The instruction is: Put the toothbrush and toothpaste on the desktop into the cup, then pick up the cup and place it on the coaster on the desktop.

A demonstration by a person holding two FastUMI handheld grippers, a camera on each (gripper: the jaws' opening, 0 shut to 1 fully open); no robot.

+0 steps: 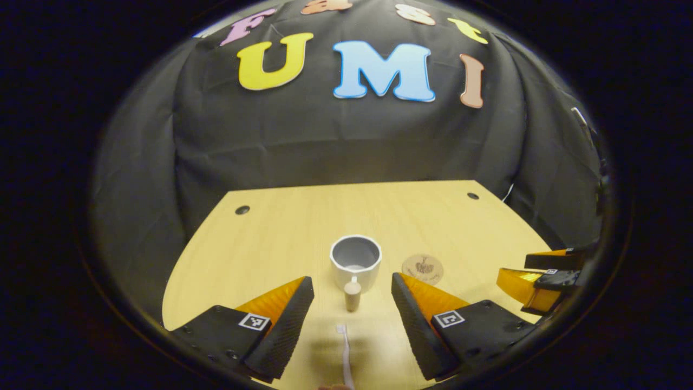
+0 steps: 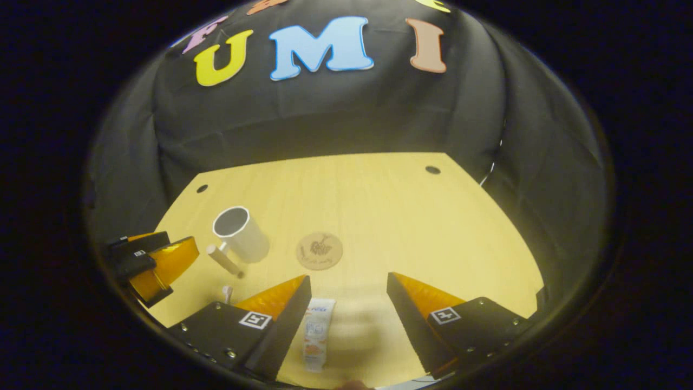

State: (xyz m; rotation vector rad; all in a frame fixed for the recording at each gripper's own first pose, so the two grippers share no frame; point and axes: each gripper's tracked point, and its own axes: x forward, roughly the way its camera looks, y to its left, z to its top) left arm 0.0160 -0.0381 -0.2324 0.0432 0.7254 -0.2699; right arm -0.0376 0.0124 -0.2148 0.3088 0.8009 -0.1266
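Toothbrush [image 1: 345,355] first: it is lying on the tabletop [image 1: 270,244] between the spread fingers of the left claw [image 1: 352,325], bristle head pointing toward the cup [image 1: 355,261], in the left gripper view. This claw is standing released, gripping nothing. A grey cup with a wooden handle [image 1: 352,296] is sitting just beyond the brush, empty as far as can be seen, and a round wooden coaster [image 1: 423,269] is resting just beside it to the right. At the right edge the other claw is hovering apart.

Moving to the right gripper view, a toothpaste tube [image 2: 316,333] is lying flat between the open fingers of the right claw [image 2: 349,317], closer to its left finger, untouched. The cup [image 2: 241,234] and coaster [image 2: 319,251] are sitting farther off on the tabletop [image 2: 406,216], with the left claw [image 2: 157,262] waiting near the cup.

Judging by looks, the brush is likely light, stiff and thin, so a mid-handle pinch seems wisest. The tube is probably soft and should be taken across its body, gently. The cup appears rigid and possibly breakable, best gripped by its wall or handle.
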